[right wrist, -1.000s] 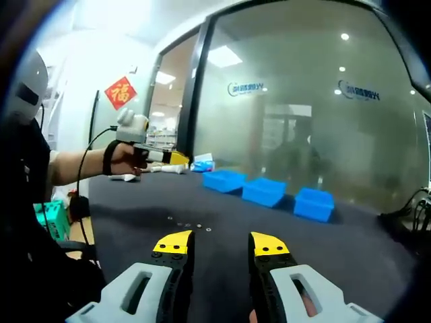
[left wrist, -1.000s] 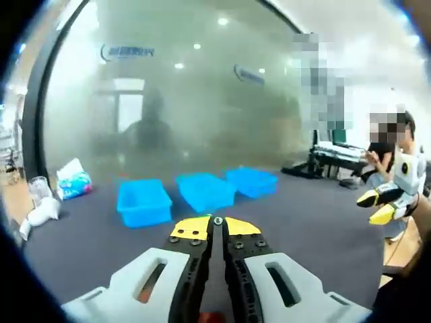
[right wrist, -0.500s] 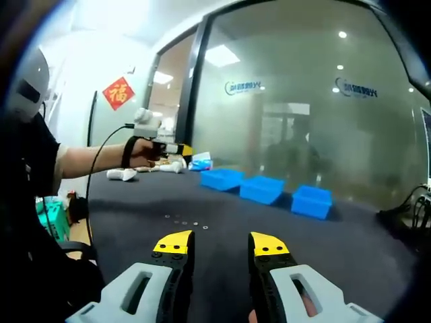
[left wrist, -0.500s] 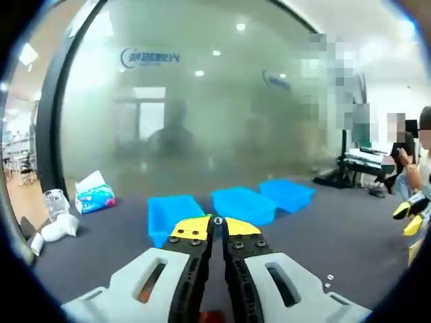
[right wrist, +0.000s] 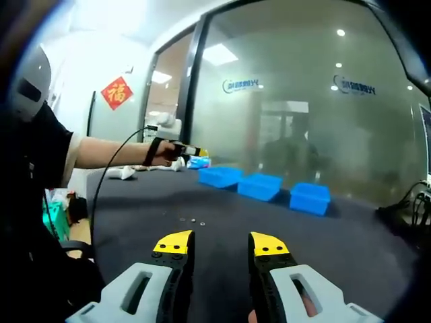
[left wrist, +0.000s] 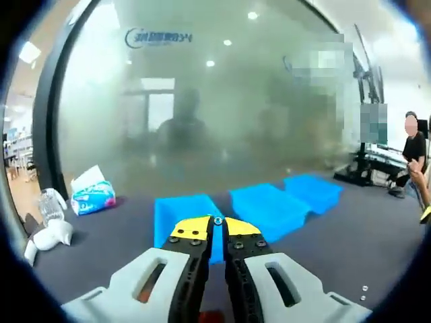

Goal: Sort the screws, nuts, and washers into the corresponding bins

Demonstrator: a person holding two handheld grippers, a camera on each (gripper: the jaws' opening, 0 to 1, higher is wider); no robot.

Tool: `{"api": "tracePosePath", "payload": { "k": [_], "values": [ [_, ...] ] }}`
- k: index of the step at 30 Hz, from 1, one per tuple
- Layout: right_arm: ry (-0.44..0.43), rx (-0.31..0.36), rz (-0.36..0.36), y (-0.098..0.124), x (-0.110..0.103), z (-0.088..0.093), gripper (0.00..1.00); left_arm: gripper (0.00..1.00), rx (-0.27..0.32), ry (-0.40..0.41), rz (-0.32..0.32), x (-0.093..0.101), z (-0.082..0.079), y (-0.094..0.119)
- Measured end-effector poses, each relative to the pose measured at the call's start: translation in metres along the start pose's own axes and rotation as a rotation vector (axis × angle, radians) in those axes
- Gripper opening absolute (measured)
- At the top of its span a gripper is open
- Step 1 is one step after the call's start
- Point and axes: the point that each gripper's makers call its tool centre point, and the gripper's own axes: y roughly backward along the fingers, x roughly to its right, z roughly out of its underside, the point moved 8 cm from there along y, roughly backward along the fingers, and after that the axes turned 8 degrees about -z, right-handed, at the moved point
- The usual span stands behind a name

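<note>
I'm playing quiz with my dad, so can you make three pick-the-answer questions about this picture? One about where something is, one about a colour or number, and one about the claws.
1. Where do the loose small parts lie?
A. inside a bin
B. on the dark table, in front of the bins
C. on the floor

2. How many blue bins stand in the row?
A. two
B. three
C. five

3. How are the jaws of the right claw set?
A. apart
B. pressed together
C. clamped on a bin

Answers:
1 B, the tiny pieces sit on bare tabletop, nearer than the bins.
2 B, three bins side by side in the right gripper view.
3 A, a clear gap of table shows between the yellow tips.
</note>
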Motion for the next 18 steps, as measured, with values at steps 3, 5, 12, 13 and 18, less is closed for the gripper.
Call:
{"api": "tracePosePath", "payload": {
  "k": [3, 5, 12, 13, 18],
  "values": [
    [-0.005, 0.000, 0.001, 0.001, 0.001, 0.001, 0.28, 0.05, -0.014, -0.010, -0.001, 0.002, -0.001, -0.009],
    [-0.006, -0.002, 0.001, 0.002, 0.001, 0.002, 0.28, 0.05, -0.017, -0.023, 0.003, 0.001, -0.002, -0.018],
    [-0.009, 0.003, -0.003, 0.002, 0.001, 0.002, 0.28, 0.05, -0.087, 0.038, -0.056, -0.021, 0.005, -0.045],
    [-0.006, 0.003, -0.001, 0.002, 0.001, 0.002, 0.28, 0.05, -0.094, 0.064, -0.064, -0.024, 0.006, -0.047],
    [-0.010, 0.010, -0.003, 0.001, 0.001, 0.000, 0.28, 0.06, -0.106, 0.053, -0.086, -0.033, 0.011, -0.055]
  ]
}}
